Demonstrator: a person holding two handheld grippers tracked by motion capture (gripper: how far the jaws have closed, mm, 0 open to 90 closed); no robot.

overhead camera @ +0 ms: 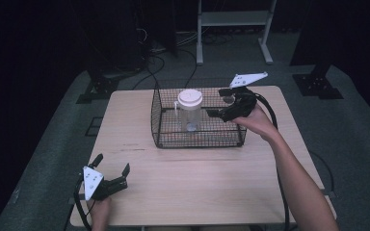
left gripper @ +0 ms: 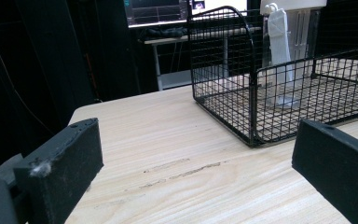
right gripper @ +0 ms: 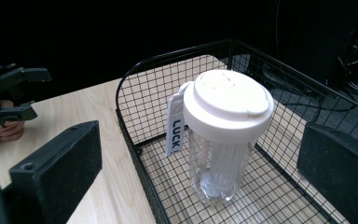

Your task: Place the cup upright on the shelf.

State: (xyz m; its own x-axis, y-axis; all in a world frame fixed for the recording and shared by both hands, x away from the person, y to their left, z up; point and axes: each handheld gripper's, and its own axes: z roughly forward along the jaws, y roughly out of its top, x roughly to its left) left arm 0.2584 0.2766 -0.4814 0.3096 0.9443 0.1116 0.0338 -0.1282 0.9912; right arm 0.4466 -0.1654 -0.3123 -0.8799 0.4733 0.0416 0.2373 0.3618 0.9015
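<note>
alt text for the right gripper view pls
A clear plastic cup with a white lid stands upright inside a black wire mesh basket on a pale wooden table, framed by the right gripper's two open black jaws. A white tag reading LUCK hangs at the cup's side.

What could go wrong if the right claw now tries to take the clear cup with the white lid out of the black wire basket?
1. The clear plastic cup with a white lid stands tall and narrow; an off-centre push from the open right claw might tip it.
2. The black wire basket has raised walls, so the claw or cup may catch on the mesh.
3. The white hanging tag could snag on a wire.
</note>
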